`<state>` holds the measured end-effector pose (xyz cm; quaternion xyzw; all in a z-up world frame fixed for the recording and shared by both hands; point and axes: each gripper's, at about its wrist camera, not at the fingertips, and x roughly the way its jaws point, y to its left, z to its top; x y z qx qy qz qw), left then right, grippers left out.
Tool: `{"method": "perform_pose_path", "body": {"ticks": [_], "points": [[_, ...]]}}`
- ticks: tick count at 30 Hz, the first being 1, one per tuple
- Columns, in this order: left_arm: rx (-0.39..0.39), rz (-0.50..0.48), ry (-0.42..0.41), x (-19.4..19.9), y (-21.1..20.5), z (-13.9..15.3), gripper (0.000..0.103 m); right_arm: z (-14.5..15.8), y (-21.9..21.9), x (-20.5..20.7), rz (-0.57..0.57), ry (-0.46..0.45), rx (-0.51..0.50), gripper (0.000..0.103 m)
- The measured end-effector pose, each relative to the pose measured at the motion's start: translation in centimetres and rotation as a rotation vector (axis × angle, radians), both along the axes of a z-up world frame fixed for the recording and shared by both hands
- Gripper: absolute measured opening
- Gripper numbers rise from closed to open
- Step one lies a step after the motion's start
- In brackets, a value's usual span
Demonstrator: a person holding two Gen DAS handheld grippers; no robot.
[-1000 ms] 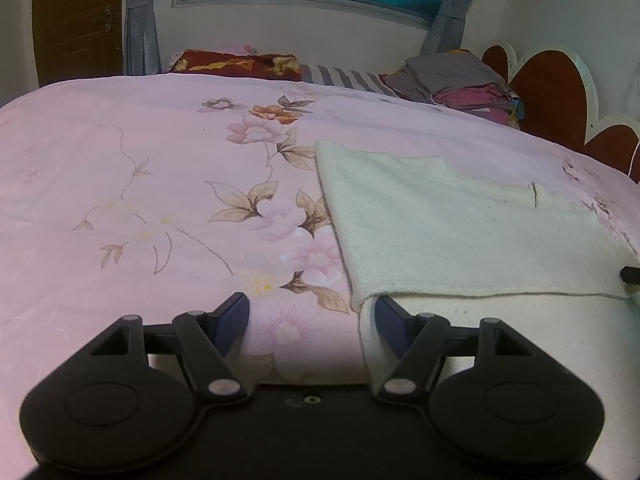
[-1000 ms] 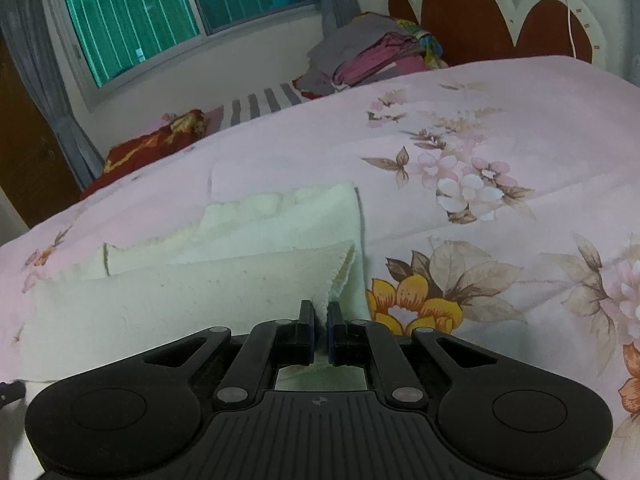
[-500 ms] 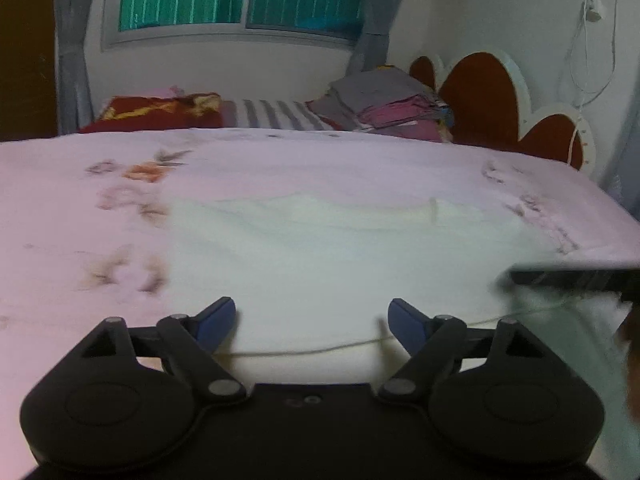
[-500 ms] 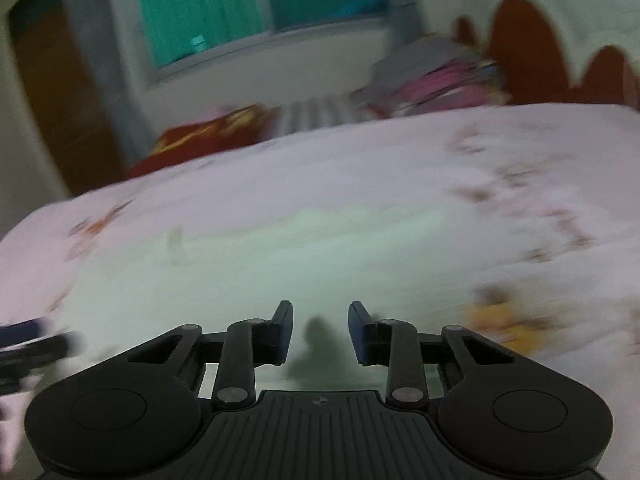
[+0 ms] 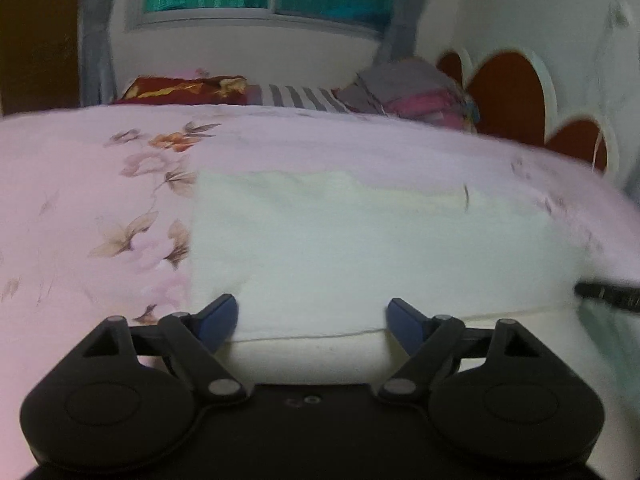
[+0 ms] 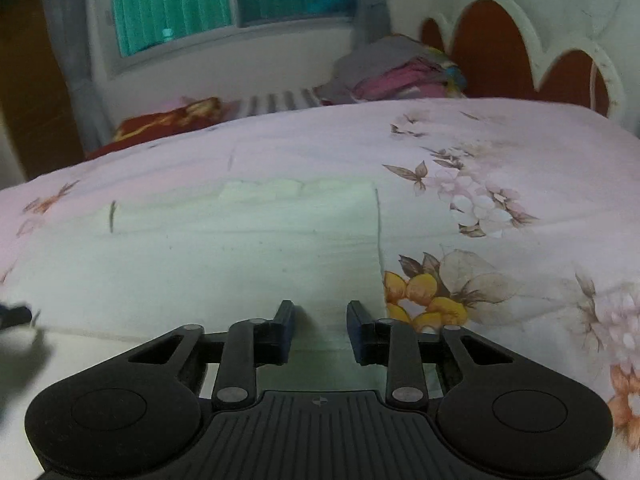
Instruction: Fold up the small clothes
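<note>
A cream knit garment (image 5: 360, 248) lies folded flat on the pink floral bedsheet (image 5: 80, 208). It also shows in the right wrist view (image 6: 208, 256). My left gripper (image 5: 312, 314) is open wide and empty, over the garment's near left part. My right gripper (image 6: 320, 320) is open and empty, over the garment's near right corner. The tip of the right gripper (image 5: 608, 294) shows at the right edge of the left wrist view. The tip of the left gripper (image 6: 14, 316) shows at the left edge of the right wrist view.
A pile of folded clothes (image 5: 412, 92) sits at the far end of the bed by the red and white headboard (image 5: 520, 92). A red patterned pillow (image 5: 180, 90) and a striped cloth (image 5: 296, 96) lie below the window. A wooden door (image 5: 36, 32) stands far left.
My right gripper opened and let go of the garment's corner, and the folded layer now lies flat. My left gripper swung right over the garment and stayed open.
</note>
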<state>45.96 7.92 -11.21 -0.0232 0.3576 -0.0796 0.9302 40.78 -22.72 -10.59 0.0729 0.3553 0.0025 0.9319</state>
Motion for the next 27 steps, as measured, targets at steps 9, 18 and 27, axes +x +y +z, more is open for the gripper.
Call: {"method": "perform_pose_path", "body": {"ticks": [9, 18, 27], "points": [[-0.090, -0.141, -0.011, 4.8, -5.5, 1.5, 0.084, 1.8, 1.7, 5.6, 0.009, -0.012, 0.138, 0.030], [0.001, -0.179, -0.047, 6.6, -4.6, 1.1, 0.085, 0.7, 0.8, 6.6, -0.009, 0.006, 0.125, 0.030], [-0.091, -0.012, 0.034, 11.8, 6.0, -0.5, 0.079, 0.4, -1.8, 8.3, -0.106, 0.021, 0.082, 0.030]]}}
